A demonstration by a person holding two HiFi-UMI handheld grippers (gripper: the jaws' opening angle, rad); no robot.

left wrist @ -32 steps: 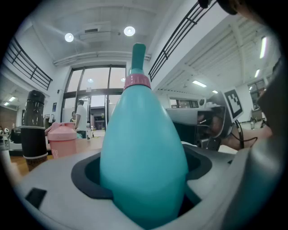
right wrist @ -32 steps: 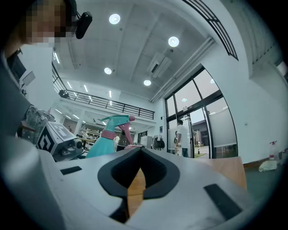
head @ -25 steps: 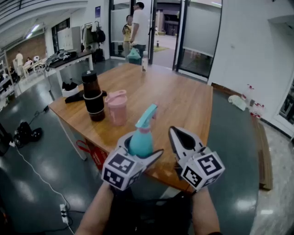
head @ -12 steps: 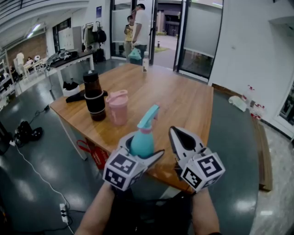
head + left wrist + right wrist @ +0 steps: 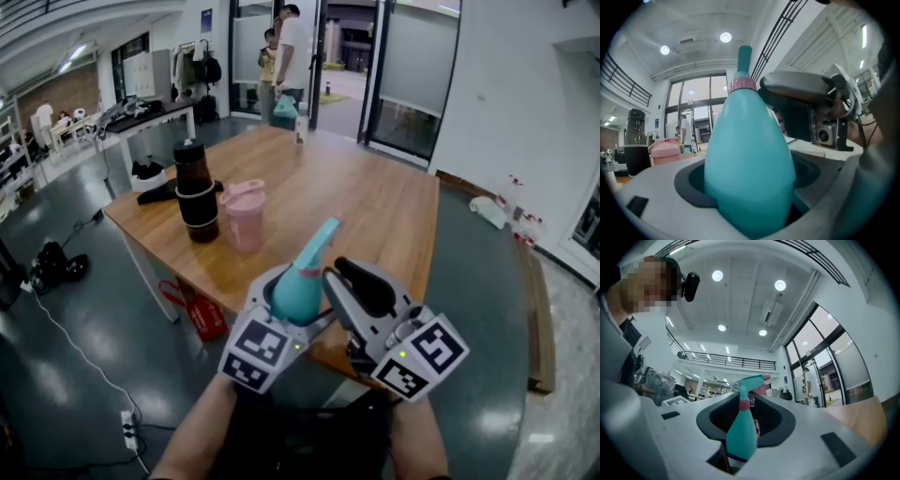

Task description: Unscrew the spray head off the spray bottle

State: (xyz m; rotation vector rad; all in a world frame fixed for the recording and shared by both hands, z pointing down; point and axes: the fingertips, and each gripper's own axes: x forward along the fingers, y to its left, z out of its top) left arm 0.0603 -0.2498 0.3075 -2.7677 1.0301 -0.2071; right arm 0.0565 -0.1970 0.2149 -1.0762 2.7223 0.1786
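Over the table's (image 5: 394,202) near edge, the left gripper (image 5: 291,305) pinches the teal spray bottle (image 5: 298,291). The right gripper (image 5: 354,286) has just been opening its jaws, now spread, the bottle seemingly between them.

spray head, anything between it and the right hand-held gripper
Nothing visible. The right hand-held gripper, jaws just opening and empty, faces the spray head directly; the left hand-held gripper clamps the spray bottle below.

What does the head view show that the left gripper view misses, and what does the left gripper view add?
Head view only: the floor, a power strip on it, a red bag under the table. Left gripper view only: two round ceiling lights. Both: the teal spray bottle clamped in the left gripper, the dark bottle and the pink cup.
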